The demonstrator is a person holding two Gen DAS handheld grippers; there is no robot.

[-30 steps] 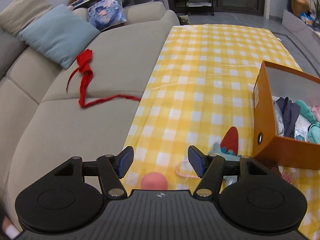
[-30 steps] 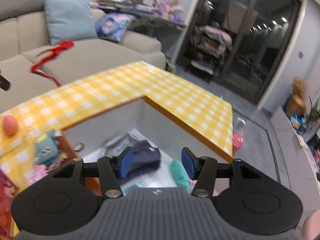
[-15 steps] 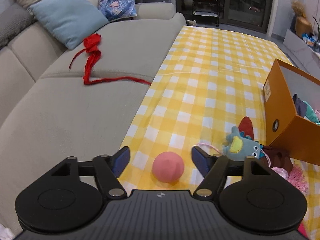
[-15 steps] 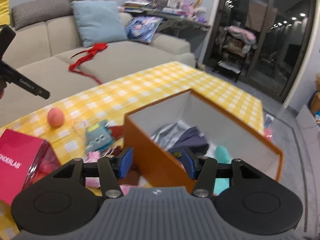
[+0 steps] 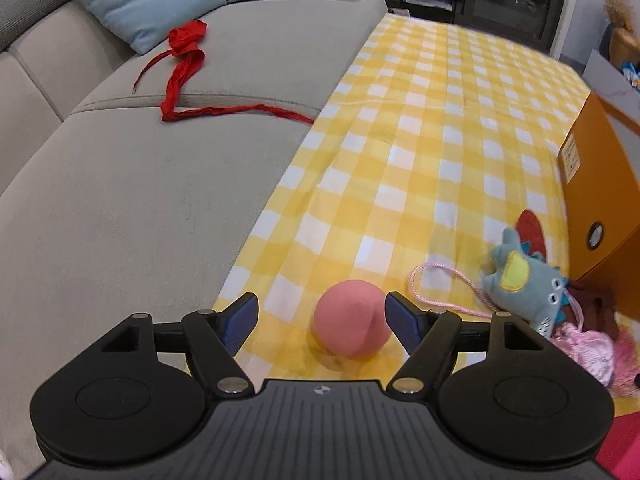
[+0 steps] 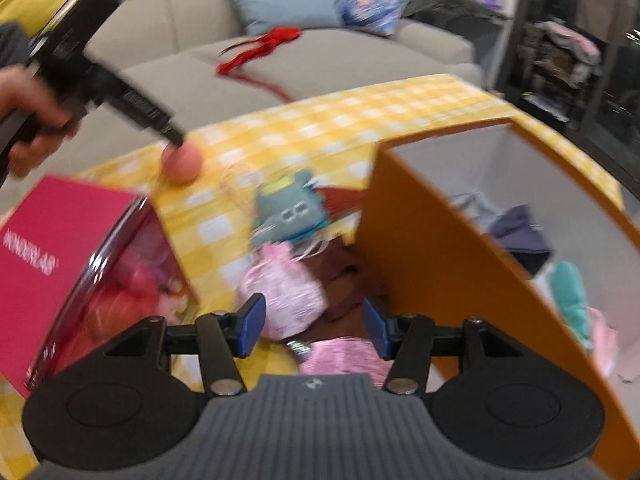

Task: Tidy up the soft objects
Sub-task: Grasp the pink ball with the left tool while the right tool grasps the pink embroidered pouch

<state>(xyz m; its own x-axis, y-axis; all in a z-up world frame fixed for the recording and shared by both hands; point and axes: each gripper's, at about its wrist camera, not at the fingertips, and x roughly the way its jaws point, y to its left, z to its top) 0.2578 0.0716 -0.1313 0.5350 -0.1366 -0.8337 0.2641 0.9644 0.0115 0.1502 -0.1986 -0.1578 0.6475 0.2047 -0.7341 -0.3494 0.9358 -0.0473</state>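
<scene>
Left hand-held gripper (image 5: pixel 321 316): standing wide, straddling the round pink soft ball (image 5: pixel 352 319), pads not pressing it.
Ball: lying on the yellow-checked desk (image 5: pixel 440 120), teal plush monster (image 5: pixel 524 280) at its 3 o'clock.
Right hand-held gripper (image 6: pixel 313 323): standing half open, gripping nothing, hovering over a pink frilly pouch (image 6: pixel 286 292).
Orange cardboard box (image 6: pixel 440 240): sitting at the pouch's 3 o'clock.

You get even indoor light and fisheye bending at the rims; your right wrist view smears with motion blur.
</scene>
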